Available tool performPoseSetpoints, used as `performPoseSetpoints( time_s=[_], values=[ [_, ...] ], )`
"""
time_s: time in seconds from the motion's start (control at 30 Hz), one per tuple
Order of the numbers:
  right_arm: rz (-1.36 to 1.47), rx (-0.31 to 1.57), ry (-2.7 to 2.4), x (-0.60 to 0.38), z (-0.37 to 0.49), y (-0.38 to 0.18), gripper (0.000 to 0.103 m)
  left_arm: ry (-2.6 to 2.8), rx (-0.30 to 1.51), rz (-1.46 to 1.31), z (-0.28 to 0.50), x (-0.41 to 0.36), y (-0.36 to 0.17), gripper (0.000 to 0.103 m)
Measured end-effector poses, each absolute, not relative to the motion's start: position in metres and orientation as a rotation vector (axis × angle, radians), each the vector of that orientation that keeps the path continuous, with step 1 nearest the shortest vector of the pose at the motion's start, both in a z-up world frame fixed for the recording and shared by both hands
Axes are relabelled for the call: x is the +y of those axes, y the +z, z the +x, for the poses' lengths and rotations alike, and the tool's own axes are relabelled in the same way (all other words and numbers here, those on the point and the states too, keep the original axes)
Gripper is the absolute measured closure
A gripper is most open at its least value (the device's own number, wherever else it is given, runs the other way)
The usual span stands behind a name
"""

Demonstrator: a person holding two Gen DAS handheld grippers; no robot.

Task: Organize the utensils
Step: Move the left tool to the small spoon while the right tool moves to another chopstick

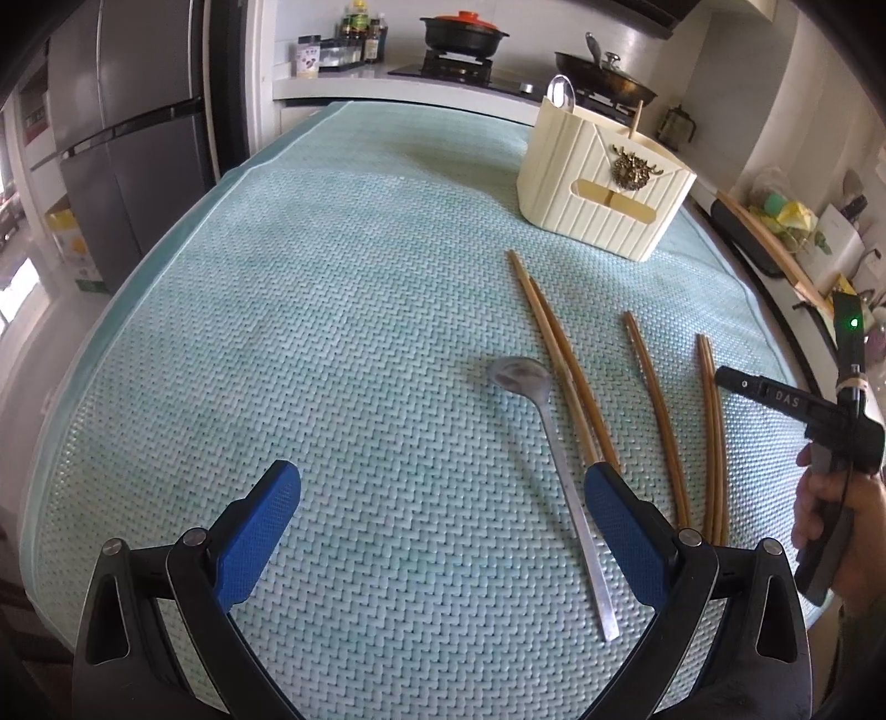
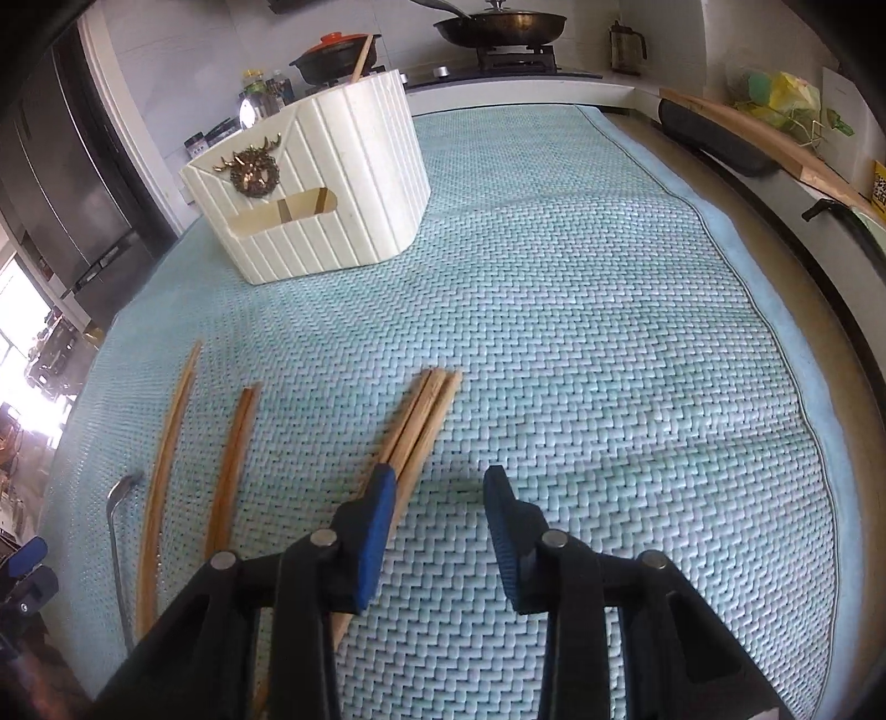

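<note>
A cream ribbed utensil holder [image 1: 603, 183] stands far right on the green woven mat [image 1: 332, 310], with a spoon and one chopstick inside. It also shows in the right wrist view [image 2: 321, 205]. A metal spoon [image 1: 554, 443] lies on the mat beside several wooden chopsticks [image 1: 565, 360]. My left gripper [image 1: 443, 493] is open and empty, its right finger just right of the spoon handle. My right gripper [image 2: 440, 487] is open above the mat; a bundle of chopsticks [image 2: 421, 426] runs under its left finger. More chopsticks [image 2: 232, 459] and the spoon [image 2: 119, 509] lie to the left.
A fridge [image 1: 127, 138] stands at the left. A stove with a black pot [image 1: 462, 33] and a pan [image 1: 603, 72] is behind the mat. A cutting board and clutter [image 2: 764, 133] line the right counter. The mat's right edge [image 2: 775, 310] borders bare counter.
</note>
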State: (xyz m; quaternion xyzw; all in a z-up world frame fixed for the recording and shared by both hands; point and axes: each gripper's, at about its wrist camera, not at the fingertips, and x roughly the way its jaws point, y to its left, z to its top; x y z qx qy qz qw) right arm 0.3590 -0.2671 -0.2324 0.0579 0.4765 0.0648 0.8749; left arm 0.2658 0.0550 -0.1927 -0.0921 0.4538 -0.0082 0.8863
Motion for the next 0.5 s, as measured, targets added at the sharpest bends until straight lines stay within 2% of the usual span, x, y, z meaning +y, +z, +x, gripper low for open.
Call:
performPoseSetpoints(
  time_s=[0.27,0.5],
  values=[
    [0.003,1.006,0.114,-0.242,0.372,-0.231,0.070,-0.022,0.959,-0.191,0.270,0.052,-0.199,0.001],
    [0.022,1.040,0.098,-0.251,0.375,-0.229,0.070,-0.019,0.959,-0.190,0.269,0.052,-0.199,0.001]
  ],
)
